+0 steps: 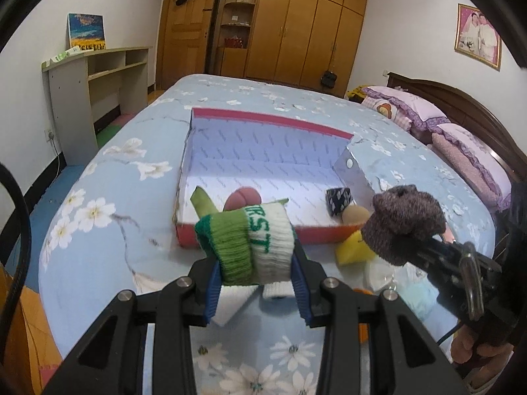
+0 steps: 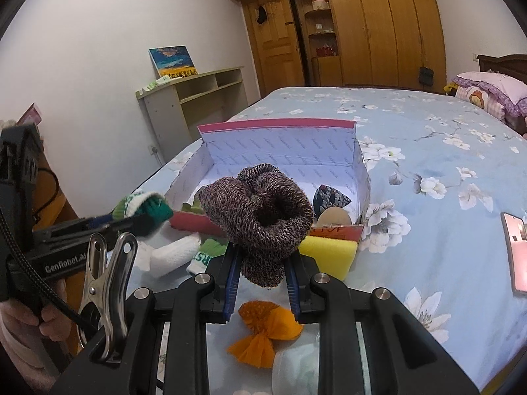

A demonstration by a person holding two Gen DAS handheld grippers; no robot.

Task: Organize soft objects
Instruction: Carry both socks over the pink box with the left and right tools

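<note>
Left wrist view, hand-held gripper [image 1: 260, 260] clamping green-white sock [image 1: 253, 243], box [image 1: 263, 237] holding dark pouch [image 1: 339, 199], pink ball [image 1: 242, 199].

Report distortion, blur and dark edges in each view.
Left wrist view: fisheye bends the bed into a dome; black vignette at the corners; the green sock is sharp, the items beyond the right gripper smeared. Right wrist view: same curved edges; the brown sock crisp.
</note>
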